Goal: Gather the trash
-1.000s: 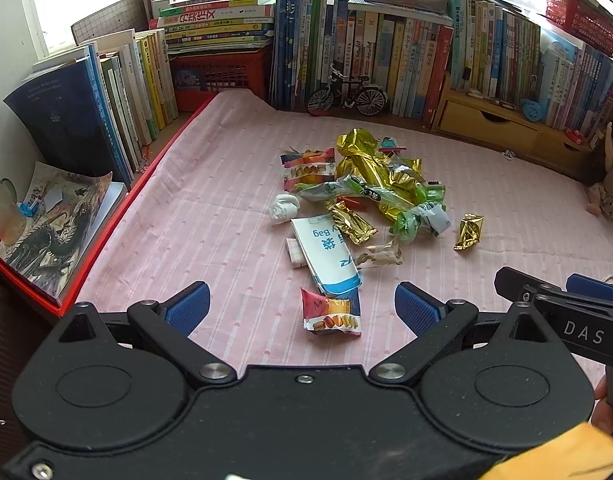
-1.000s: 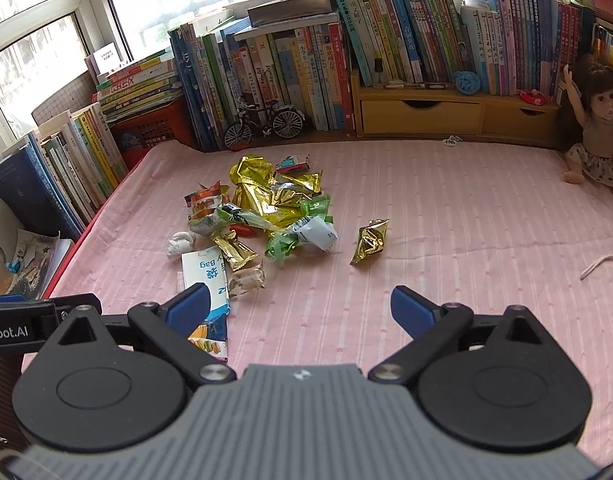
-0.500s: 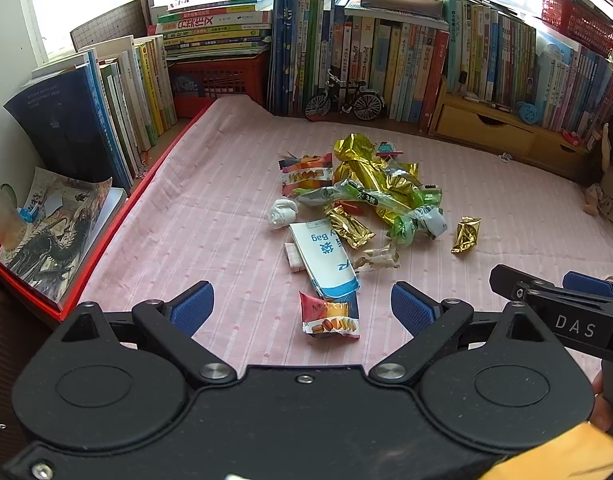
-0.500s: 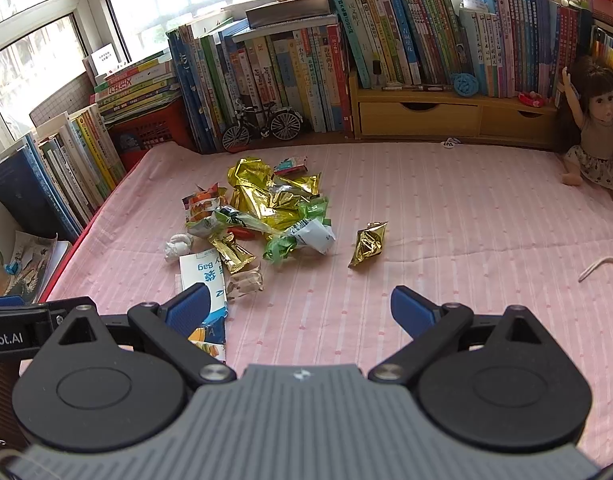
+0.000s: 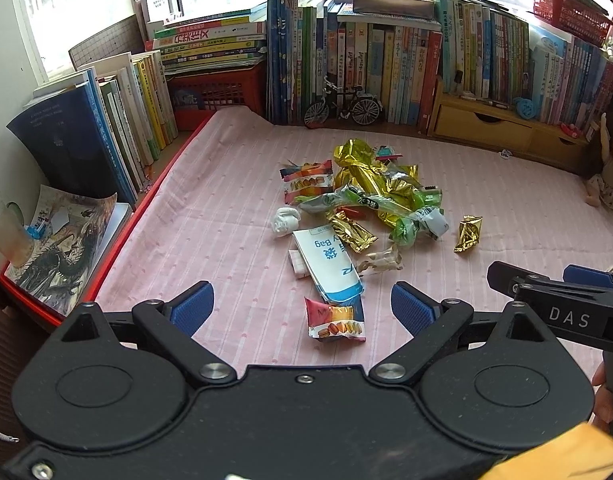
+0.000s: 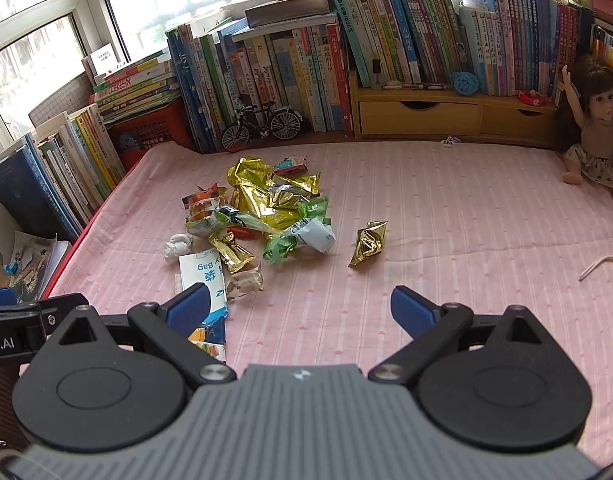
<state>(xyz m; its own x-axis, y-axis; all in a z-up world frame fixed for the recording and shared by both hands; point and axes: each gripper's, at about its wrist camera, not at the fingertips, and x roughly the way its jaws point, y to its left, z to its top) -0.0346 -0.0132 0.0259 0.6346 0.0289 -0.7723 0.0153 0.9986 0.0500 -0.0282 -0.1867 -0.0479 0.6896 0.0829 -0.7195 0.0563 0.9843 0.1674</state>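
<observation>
Hovering above a pink striped cloth (image 5: 210,216), 2 hand-held grippers face a scatter of litter. Compared with 1 second ago, both views have drawn back a little: the trash sits slightly smaller and farther from the fingers, and nothing in the pile has shifted. That suggests collecting has not yet begun; every piece is still loose on the cloth.

The left gripper (image 5: 302,308) is spread wide with nothing between its blue ribbed pads. The right gripper (image 6: 298,308) is equally wide and also empty.

The trash lies mid-cloth, ahead of both grippers. Nearest the left gripper is a small glossy snack packet (image 5: 335,319), red and white, flat and slightly puffed. Just beyond it, and touching it, lies a long flat white and blue bag (image 5: 326,258) with smooth printed plastic. Beside that sit a crumpled white paper wad (image 5: 284,220) and a twisted clear wrapper (image 5: 380,260). Farther back is a tangle of crinkled gold foil (image 5: 362,172) crossed by a green and white film wrapper (image 5: 370,204), with an orange snack packet (image 5: 306,180) at its left edge. 1 small gold foil wrapper (image 6: 368,242) lies apart, to the right of the heap.

Rows of books (image 6: 290,60) line the far and left sides, with a model bicycle (image 6: 262,124) in front and a doll (image 6: 598,128) at the far right.
</observation>
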